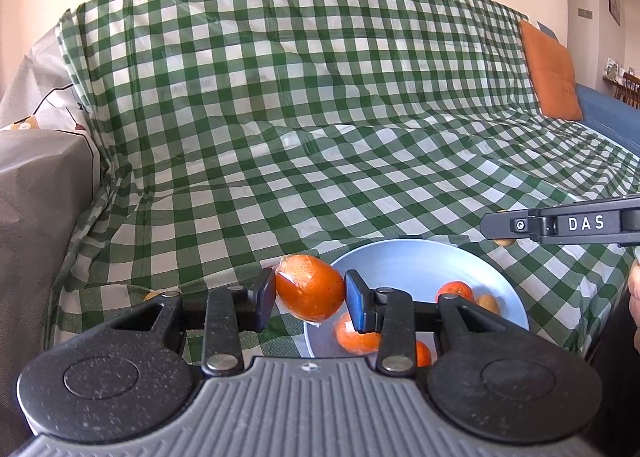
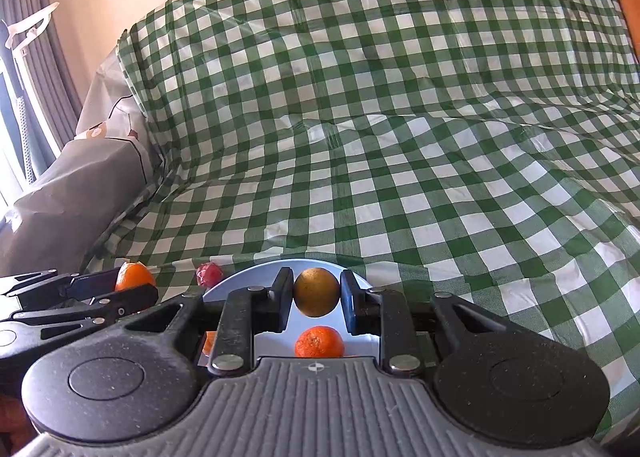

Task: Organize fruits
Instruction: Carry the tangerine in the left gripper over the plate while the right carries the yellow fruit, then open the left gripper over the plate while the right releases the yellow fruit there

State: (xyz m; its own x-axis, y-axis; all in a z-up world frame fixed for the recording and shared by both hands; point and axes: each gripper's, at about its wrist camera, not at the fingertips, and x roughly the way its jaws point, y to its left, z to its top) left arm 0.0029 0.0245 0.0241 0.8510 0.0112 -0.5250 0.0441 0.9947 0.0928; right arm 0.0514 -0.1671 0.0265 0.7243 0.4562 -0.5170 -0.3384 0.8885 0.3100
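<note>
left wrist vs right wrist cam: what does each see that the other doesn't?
Left wrist only: the orange cushion at the far right, a blue seat edge, and the plastic-wrapped orange fruit seen close up in the left gripper.

Right wrist only: grey curtains at left, a small red fruit beside the plate, and the brownish round fruit close up in the right gripper.

Both: the green checked cloth, the pale blue plate holding mandarins.

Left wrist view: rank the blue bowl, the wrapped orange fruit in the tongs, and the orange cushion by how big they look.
1. Blue bowl
2. Orange cushion
3. Wrapped orange fruit

The cushion sits far back and the fruit close to the camera, so their order says nothing of true size.
</note>
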